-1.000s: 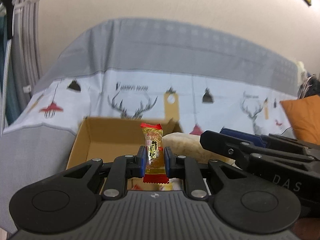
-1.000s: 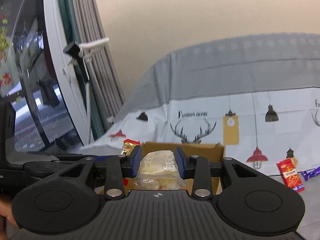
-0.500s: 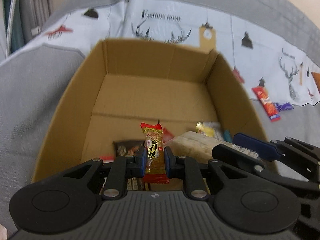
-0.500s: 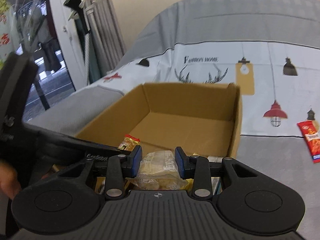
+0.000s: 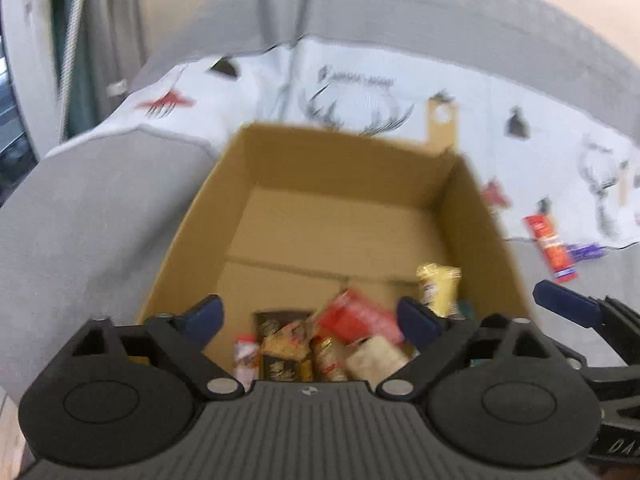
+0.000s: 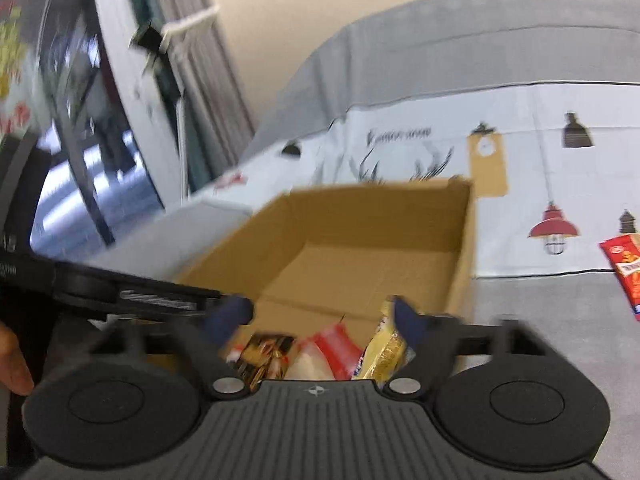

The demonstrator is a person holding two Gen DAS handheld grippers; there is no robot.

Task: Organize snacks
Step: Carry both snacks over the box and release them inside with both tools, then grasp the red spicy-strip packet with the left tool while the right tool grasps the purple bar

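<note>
Moved: the red-and-gold candy and clear pastry packet, clamped a second ago, have left both grippers.
Left gripper: jaws opening wide, nothing between them.
Right gripper: jaws opening wide, empty.
Cardboard box: centre frame on the bed; snacks heaped in its near end, far half bare.
Outside: red packet, right edge, on the patterned sheet.

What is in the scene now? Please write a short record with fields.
surface: grey cover with printed cloth
box: open cardboard box
in box: pile of snacks at near end
outside box: red packet on the cloth
left gripper: jaws opening, nothing between them
right gripper: jaws opening, nothing held
</note>
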